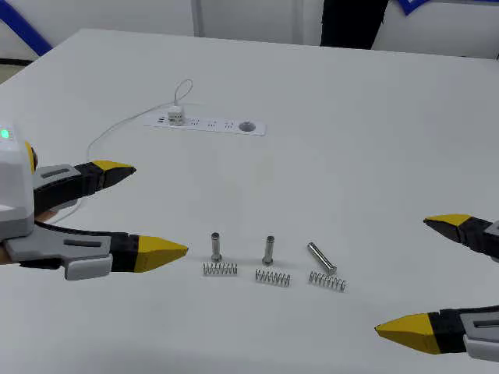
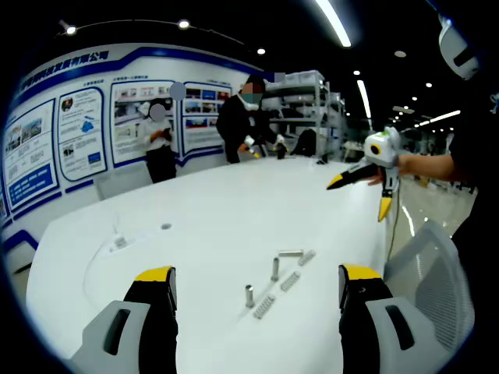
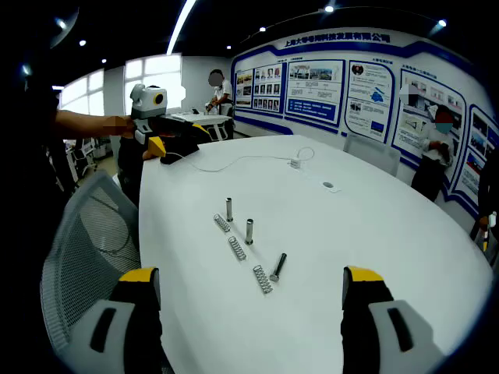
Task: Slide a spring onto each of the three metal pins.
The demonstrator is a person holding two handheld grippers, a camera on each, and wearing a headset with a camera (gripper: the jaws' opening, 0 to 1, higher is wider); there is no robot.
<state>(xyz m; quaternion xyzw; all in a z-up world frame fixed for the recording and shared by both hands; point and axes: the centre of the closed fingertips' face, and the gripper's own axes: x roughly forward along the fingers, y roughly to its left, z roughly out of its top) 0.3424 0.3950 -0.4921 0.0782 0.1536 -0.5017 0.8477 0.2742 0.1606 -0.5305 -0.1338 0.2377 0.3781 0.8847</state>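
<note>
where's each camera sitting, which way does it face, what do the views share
Head view: on the headset, looking down at the table; left hand-held gripper and right hand-held gripper enter from the sides, open.
Left gripper view: on the left one, facing across toward the right one; own jaws at bottom.
Right gripper view: on the right one, facing back toward the left; own jaws at bottom.
Shared: all show the pins and springs.

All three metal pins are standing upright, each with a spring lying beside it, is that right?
Not quite: only two pins stand upright; the third pin lies on its side, as the head view shows. Each does have a spring beside it.
</note>
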